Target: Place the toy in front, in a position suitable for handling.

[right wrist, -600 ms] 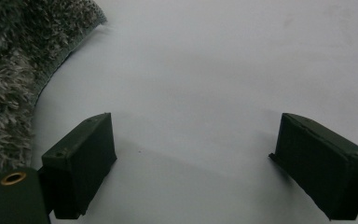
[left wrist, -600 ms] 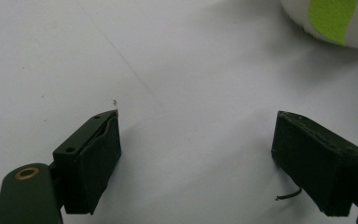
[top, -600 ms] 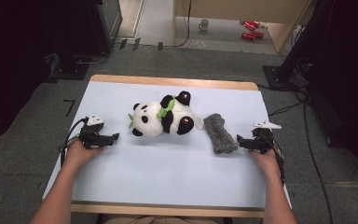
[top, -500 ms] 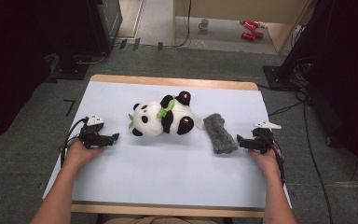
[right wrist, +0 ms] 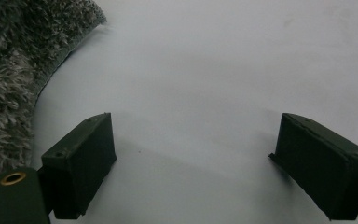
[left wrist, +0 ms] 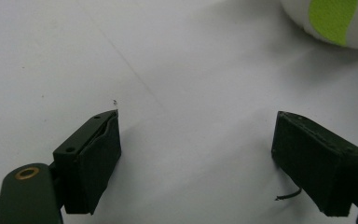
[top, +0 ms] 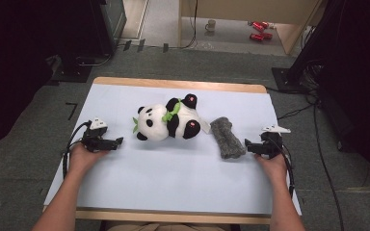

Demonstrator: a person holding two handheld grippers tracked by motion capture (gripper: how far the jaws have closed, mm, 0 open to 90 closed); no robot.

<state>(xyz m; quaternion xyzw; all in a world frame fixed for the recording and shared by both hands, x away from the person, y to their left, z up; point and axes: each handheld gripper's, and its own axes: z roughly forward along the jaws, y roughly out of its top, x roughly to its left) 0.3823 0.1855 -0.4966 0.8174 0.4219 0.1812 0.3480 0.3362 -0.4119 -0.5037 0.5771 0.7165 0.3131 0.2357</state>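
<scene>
White worktop (top: 173, 183) lay under both hands. Left gripper (top: 117, 142) rested with fingers (left wrist: 91, 161) apart and empty, near the plush panda (top: 171, 120) lying mid-table. Right gripper (top: 247, 146) sat fingers spread, just beside the grey fuzzy cloth (top: 226, 138). Best approach, I judged: pinch the cloth's near edge low, panda steadied by its head.

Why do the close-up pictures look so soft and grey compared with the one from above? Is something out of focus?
High view: evenly lit, the panda toy and grey fuzzy cloth fairly sharp, the room around dark. Left gripper view: panda blurred at the top edge, soft shadows beside the jaws. Right gripper view: cloth up close, slightly soft; the white table shades to grey.
</scene>
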